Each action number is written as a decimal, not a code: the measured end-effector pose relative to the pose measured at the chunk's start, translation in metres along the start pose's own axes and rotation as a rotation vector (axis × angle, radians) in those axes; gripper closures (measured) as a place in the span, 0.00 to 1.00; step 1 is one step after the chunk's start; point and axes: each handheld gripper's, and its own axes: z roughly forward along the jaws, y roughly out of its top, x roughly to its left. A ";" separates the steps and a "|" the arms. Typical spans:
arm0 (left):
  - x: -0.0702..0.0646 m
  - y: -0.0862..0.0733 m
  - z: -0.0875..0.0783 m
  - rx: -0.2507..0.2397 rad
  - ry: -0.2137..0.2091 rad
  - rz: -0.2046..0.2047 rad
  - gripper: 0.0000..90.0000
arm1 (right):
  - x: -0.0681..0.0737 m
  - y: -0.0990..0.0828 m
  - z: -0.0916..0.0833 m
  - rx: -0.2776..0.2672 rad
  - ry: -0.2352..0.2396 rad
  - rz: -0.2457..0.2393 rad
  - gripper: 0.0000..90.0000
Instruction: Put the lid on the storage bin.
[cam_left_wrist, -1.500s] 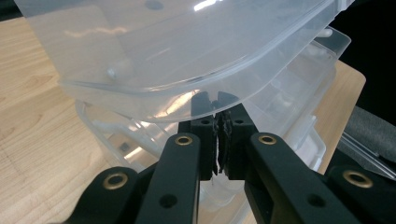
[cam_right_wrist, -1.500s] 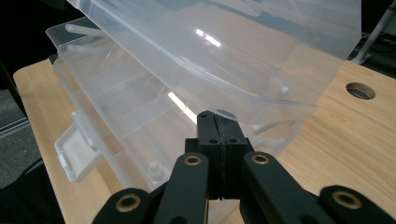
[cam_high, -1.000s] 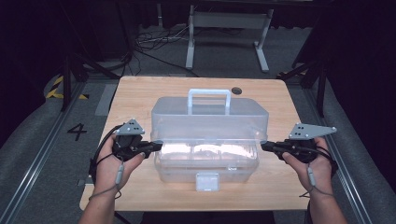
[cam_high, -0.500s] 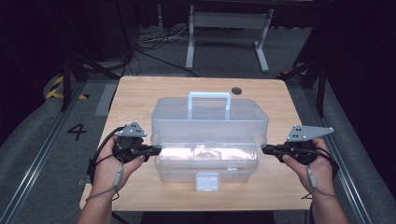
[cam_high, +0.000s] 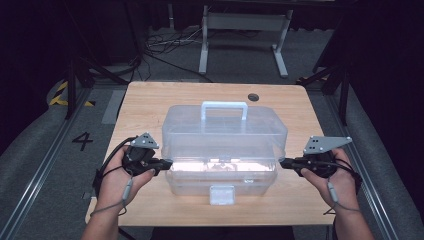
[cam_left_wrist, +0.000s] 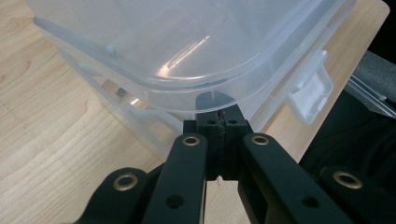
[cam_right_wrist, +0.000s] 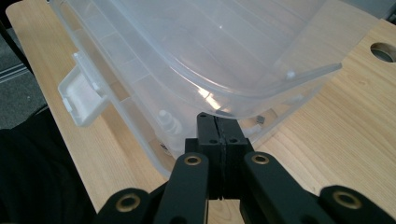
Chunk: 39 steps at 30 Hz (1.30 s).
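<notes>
A clear plastic storage box (cam_high: 225, 135) with a pale handle (cam_high: 224, 107) on its lid stands in the middle of the wooden table (cam_high: 150, 102). Its white latch (cam_high: 221, 194) hangs loose at the front. The lid (cam_left_wrist: 163, 46) stands slightly raised off the base, leaving a bright gap along the front. My left gripper (cam_high: 167, 163) is shut, and its tip (cam_left_wrist: 219, 114) sits right under the lid's rim at the box's left end. My right gripper (cam_high: 283, 162) is also shut, its tip (cam_right_wrist: 215, 122) under the lid rim (cam_right_wrist: 261, 91) at the right end. Nothing lies between either pair of jaws.
A round cable hole (cam_high: 253, 97) is in the tabletop behind the box. The table's front edge lies close to the person's hands. Beyond the table are a metal stand (cam_high: 240, 30) and loose cables on the floor, and a painted 4 (cam_high: 82, 141) at the left.
</notes>
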 end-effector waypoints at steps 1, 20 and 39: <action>0.000 0.000 0.000 0.006 0.005 0.002 1.00 | 0.000 0.000 0.000 0.003 0.001 0.000 1.00; 0.004 -0.002 0.004 0.062 0.021 -0.005 1.00 | 0.001 -0.001 0.005 0.066 0.025 -0.018 1.00; 0.005 -0.005 0.007 0.116 0.010 0.005 1.00 | 0.002 -0.002 0.009 0.124 0.048 -0.032 1.00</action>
